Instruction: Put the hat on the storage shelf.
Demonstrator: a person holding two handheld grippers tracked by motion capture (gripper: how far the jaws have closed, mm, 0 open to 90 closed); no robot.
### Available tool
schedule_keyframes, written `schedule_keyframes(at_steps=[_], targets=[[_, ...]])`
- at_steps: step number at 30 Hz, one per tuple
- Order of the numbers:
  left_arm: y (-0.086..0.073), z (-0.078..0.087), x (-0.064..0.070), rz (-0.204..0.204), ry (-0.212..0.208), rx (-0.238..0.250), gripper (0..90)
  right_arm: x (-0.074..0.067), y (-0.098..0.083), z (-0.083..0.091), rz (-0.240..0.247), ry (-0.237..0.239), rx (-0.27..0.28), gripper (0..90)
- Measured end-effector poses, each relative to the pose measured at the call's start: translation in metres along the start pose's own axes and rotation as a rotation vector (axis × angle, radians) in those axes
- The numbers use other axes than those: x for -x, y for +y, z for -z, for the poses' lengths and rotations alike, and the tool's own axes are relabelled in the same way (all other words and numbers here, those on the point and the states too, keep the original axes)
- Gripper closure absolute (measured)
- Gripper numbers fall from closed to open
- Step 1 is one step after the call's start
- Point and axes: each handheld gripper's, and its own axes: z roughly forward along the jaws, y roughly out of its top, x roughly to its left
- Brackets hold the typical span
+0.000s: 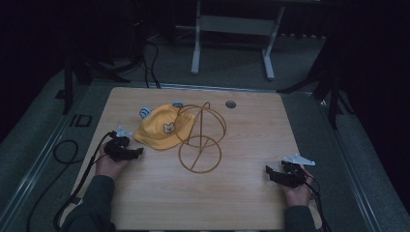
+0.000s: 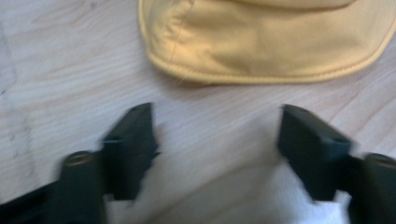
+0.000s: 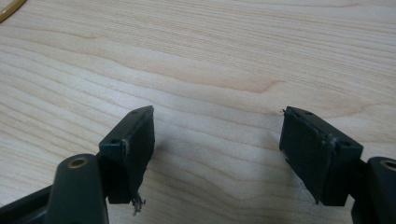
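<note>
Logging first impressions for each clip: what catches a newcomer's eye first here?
The yellow hat with its small animal patch, left of the table's middle, stands out. It leans against a wire hat stand at the centre. The left gripper sits open just short of the hat; the right gripper rests open near the right edge.

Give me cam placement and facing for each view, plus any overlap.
High view: above the person's side, facing forward and down on the table; both forearms, left gripper, right gripper.
Left gripper view: along its open jaws at the yellow hat.
Right gripper view: along its open jaws at bare wood.
Shared: high and left gripper views both show the hat.
</note>
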Motion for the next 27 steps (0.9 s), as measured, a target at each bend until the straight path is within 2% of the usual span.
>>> schedule_keyframes(at_steps=[1,4,9,14,18,20,27], targets=[[0.003,0.002,-0.002,-0.016,-0.009,-0.03,42.8,0.0,0.0,0.0,0.001,-0.002,-0.001,26.4],[0.005,0.006,-0.002,-0.031,-0.018,-0.065,48.4,-0.001,0.0,0.0,0.002,-0.004,-0.001,26.3],[0.012,0.022,-0.001,-0.066,-0.002,-0.069,51.2,-0.001,0.0,0.0,0.003,-0.006,-0.002,26.3],[0.021,0.035,-0.006,-0.069,-0.007,-0.074,51.5,-0.002,0.0,0.0,0.015,-0.013,-0.005,26.4],[0.028,0.043,-0.008,-0.083,-0.009,-0.069,55.9,-0.002,0.0,0.0,0.013,-0.014,-0.005,26.4],[0.035,0.049,-0.009,-0.112,-0.003,-0.083,56.7,-0.003,0.0,0.0,0.012,-0.015,-0.006,26.4],[0.048,0.061,-0.014,-0.143,-0.042,-0.089,57.9,-0.004,-0.001,0.0,0.009,-0.019,-0.007,26.4]])
